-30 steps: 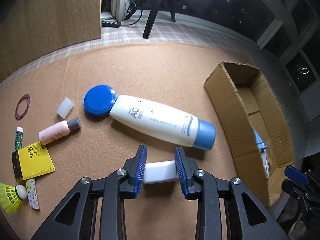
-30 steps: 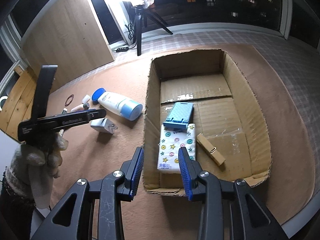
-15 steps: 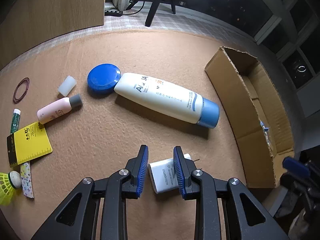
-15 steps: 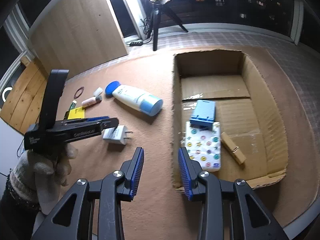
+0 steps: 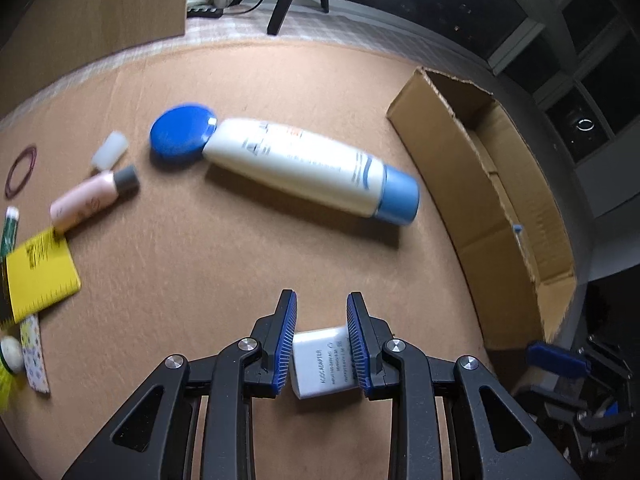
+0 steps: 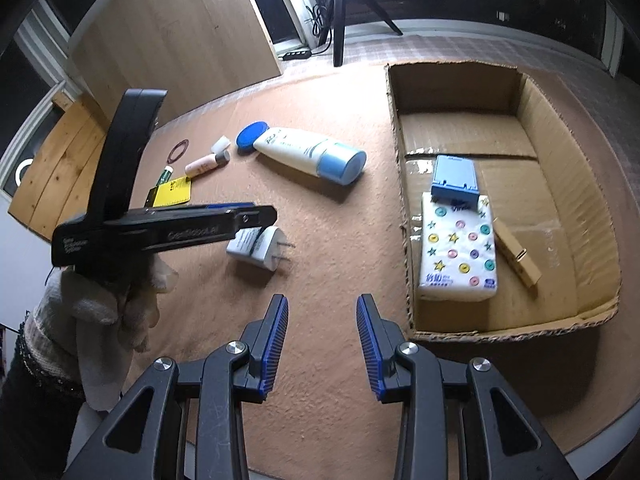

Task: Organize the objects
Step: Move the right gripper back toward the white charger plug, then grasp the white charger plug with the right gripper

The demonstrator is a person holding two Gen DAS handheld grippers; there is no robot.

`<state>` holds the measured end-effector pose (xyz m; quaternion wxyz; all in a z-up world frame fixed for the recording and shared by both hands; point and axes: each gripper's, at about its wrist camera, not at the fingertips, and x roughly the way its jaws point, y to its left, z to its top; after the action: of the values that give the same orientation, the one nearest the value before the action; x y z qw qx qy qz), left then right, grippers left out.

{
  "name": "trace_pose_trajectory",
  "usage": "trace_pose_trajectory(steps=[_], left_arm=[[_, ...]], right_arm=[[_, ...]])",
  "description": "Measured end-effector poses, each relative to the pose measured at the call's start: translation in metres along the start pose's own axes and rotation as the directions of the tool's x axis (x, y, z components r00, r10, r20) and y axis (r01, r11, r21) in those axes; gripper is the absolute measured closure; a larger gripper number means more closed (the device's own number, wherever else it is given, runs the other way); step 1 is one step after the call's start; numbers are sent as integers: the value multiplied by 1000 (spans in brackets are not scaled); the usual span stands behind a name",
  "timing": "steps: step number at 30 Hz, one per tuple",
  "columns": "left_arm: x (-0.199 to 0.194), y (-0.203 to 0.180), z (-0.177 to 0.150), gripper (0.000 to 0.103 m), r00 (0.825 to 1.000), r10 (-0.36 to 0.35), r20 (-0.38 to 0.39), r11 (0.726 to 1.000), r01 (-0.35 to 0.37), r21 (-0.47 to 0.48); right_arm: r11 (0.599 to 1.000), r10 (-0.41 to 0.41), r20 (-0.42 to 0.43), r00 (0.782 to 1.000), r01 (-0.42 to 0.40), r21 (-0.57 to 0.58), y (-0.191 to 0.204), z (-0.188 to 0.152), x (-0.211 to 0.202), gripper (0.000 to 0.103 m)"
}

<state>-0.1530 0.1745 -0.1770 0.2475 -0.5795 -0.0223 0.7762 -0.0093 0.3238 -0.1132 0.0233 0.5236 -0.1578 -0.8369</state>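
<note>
While the left gripper [image 5: 322, 334] clamps its blue ribbed pads onto the white power adapter [image 5: 323, 361], the adapter sits tilted between them, a small rounded white block with grey print on its upper face. From the right wrist view, two metal prongs stick out of the adapter [image 6: 260, 249] toward the cardboard box [image 6: 400, 184], and it seems to be lifted just clear of the tan mat [image 6: 340, 264], though the shadow beneath makes that hard to judge. The adapter is well apart from the box, on its open left-hand side. The right gripper [image 6: 322, 344] hovers over the mat near the box's front corner with its jaws spread and nothing between them.

Beside the box, farther back than the adapter, lies a white lotion bottle [image 5: 308, 168] with a light blue cap pointing at the box wall; a round blue lid [image 5: 182, 136] touches its other end. Inside the box rest a patterned tissue pack [image 6: 458, 252], a blue plastic case [image 6: 456, 176] overlapping the pack's far end, and a wooden clothespin [image 6: 516, 254] just beside the pack.
</note>
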Motion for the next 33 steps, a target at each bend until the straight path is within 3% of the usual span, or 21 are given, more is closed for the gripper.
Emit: trace_pose_trajectory(steps=[13, 20, 28, 33], left_arm=[[-19, 17, -54, 75, 1000, -22, -6, 999, 22, -45], [-31, 18, -79, 77, 998, -54, -11, 996, 53, -67], [-52, 1, -113, 75, 997, -79, -25, 997, 80, 17], [-61, -18, -125, 64, 995, -92, -37, 990, 95, 103]], right_arm=[[995, 44, -91, 995, -51, -80, 26, -20, 21, 71], [995, 80, -136, 987, -86, -39, 27, -31, 39, 71], [993, 116, -164, 980, -114, 23, 20, -36, 49, 71], [989, 149, -177, 973, -142, 51, 20, -37, 52, 71]])
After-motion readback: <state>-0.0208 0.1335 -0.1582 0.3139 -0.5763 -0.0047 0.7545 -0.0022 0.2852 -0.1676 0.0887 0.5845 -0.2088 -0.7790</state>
